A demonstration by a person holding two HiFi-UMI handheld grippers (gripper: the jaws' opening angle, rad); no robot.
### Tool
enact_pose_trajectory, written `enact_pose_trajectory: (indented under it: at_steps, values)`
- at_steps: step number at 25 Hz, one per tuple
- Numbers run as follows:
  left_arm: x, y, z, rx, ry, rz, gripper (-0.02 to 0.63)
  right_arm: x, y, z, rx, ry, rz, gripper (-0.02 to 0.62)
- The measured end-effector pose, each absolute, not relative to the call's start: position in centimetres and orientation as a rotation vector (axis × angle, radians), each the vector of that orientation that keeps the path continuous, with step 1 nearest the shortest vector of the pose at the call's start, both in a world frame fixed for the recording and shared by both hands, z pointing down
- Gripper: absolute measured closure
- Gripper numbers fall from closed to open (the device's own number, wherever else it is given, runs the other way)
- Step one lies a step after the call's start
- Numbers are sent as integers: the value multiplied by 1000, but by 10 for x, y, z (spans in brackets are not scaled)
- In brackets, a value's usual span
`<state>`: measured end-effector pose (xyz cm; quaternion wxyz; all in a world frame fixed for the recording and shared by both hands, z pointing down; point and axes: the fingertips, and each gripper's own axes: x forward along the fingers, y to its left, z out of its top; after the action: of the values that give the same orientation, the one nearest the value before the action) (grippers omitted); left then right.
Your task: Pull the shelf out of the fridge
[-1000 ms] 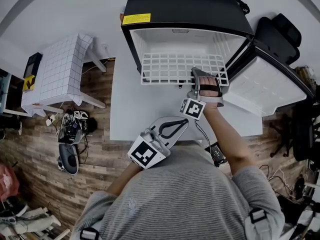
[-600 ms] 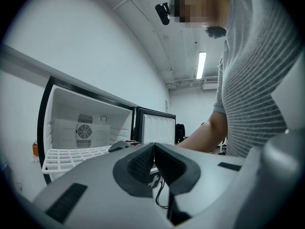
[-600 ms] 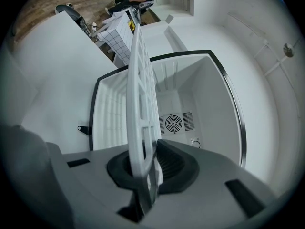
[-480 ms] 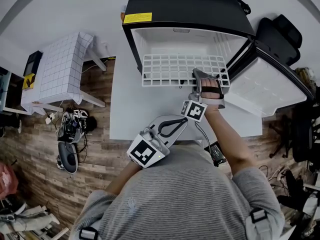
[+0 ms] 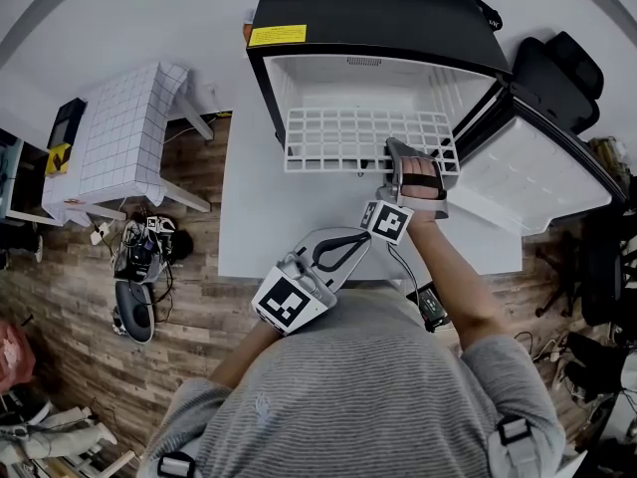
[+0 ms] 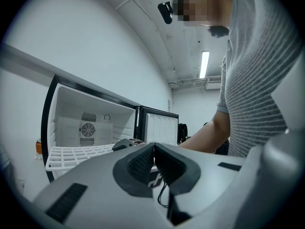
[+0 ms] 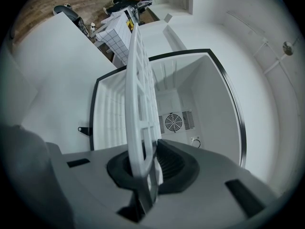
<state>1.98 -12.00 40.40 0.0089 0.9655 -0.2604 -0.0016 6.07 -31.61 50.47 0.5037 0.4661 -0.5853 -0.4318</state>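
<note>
Right tongs [image 7: 144, 170] clamped on the front-right edge of the shelf [image 5: 343, 137], which sits partway out of the fridge [image 5: 368, 8] above the surface [image 5: 259, 227], left tongs [image 6: 153, 160] closed on nothing: I'd pull straight back and level, since the off-centre grip could skew and jam it.

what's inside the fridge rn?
White grid shelf, its front edge clamped in the right gripper, and a fan grille on the back wall. From the head view, the shelf covers the space beneath.
</note>
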Motion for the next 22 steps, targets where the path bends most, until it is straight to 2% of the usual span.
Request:
enact_pose_trajectory:
  at_steps: [11, 16, 17, 19, 22]
  values:
    - [-3, -144, 430, 2776, -955, -9, 595, 57, -315, 503, 1134, -1439, -1033, 554]
    - [-27, -176, 454, 2356, -920, -250, 594, 61, -315, 504, 1119, -1415, -1056, 554]
    - [-27, -180, 458, 2303, -902, -270, 578, 61, -315, 503, 1116, -1415, -1059, 554]
    - [-26, -189, 467, 2225, -865, -279, 485, 60, -315, 503, 1111, -1415, -1064, 554]
    - [-22, -206, 477, 2063, -790, -359, 421, 59, -315, 504, 1105, -1416, -1066, 554]
